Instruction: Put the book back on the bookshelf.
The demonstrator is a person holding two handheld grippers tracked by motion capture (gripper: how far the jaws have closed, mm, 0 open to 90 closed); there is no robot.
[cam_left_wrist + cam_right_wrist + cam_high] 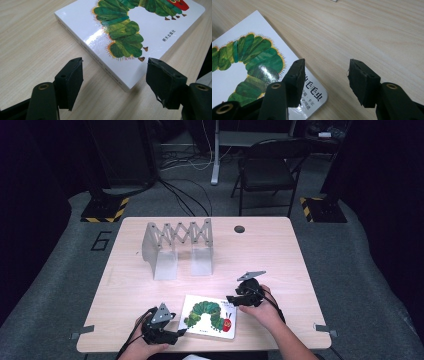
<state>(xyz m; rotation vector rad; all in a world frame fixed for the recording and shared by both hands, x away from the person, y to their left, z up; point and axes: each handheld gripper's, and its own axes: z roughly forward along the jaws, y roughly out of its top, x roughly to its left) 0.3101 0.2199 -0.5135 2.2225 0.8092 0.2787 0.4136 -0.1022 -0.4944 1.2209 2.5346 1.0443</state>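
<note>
A white board book (210, 316) with a green caterpillar on its cover lies flat near the table's front edge. My left gripper (176, 332) sits at the book's near left corner, open; in the left gripper view that corner of the book (130, 32) lies between and just ahead of the gripper (114, 70). My right gripper (231, 298) hovers at the book's far right corner, open. In the right gripper view one jaw of the gripper (325, 72) stands over the book's (244, 62) corner and the other over bare wood.
A grey accordion-style folding rack (178, 246) stands at the back middle of the light wooden table (280, 255). A small dark hole (239, 229) marks the table's far side. A folding chair (270, 167) and cables sit on the floor beyond.
</note>
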